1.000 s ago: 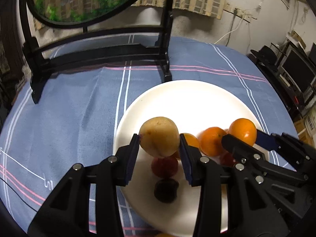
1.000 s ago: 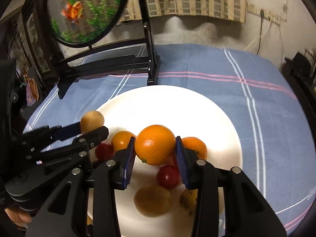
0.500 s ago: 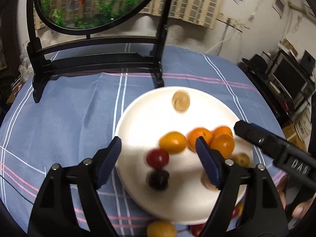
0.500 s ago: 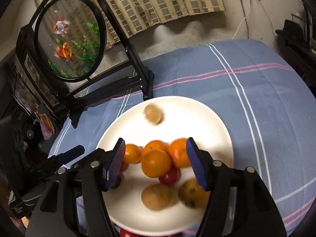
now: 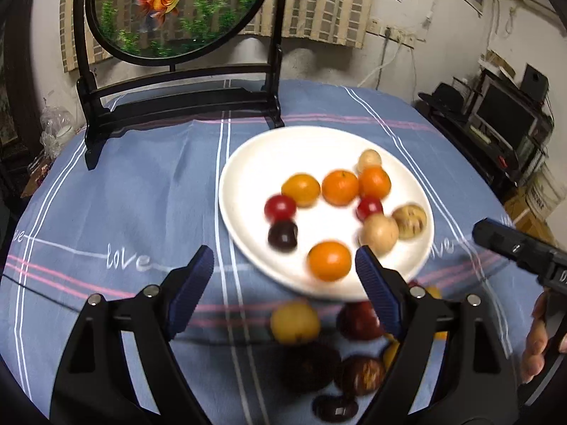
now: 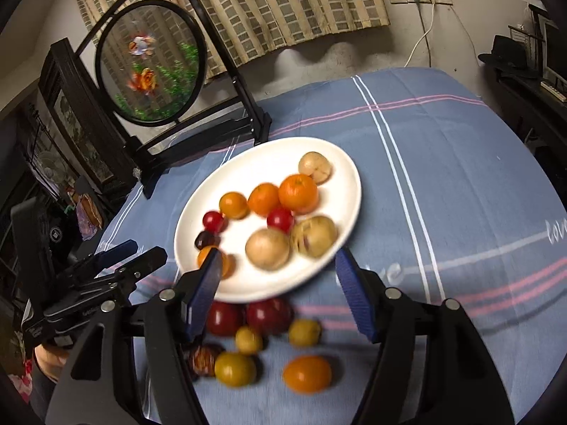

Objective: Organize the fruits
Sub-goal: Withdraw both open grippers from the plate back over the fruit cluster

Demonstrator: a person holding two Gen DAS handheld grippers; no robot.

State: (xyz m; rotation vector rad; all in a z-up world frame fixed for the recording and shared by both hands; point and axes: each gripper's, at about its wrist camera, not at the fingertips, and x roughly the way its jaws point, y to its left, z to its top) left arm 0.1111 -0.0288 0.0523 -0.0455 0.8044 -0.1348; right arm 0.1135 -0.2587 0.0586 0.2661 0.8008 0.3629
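A white plate point(image 5: 248, 163) on the blue cloth holds several fruits: oranges point(image 5: 339, 187), red ones, a dark one point(image 5: 282, 235) and tan ones point(image 6: 267, 249). My left gripper point(image 5: 283, 262) is open and empty, back from the plate's near rim, with one orange point(image 5: 329, 260) lying ahead between its fingertips. My right gripper point(image 6: 278, 262) has its jaws opening, and nothing is pressed between the pads. Loose fruits lie on the cloth under both grippers: yellow point(image 5: 295, 321), red point(image 6: 269, 314), an orange one point(image 6: 307, 373) and dark ones. The left gripper point(image 6: 145, 251) shows beside the plate.
A round goldfish screen point(image 5: 170, 7) on a black stand point(image 5: 177, 106) rises behind the plate. The striped tablecloth point(image 6: 443, 177) drops off at the right, where shelves with a monitor point(image 5: 506, 113) stand. A person's hand point(image 5: 535, 347) holds the right gripper.
Both grippers opened, letting go of the tan fruit and the orange, which now lie on the plate. Both pulled back toward me, bringing the loose fruits on the cloth into view.
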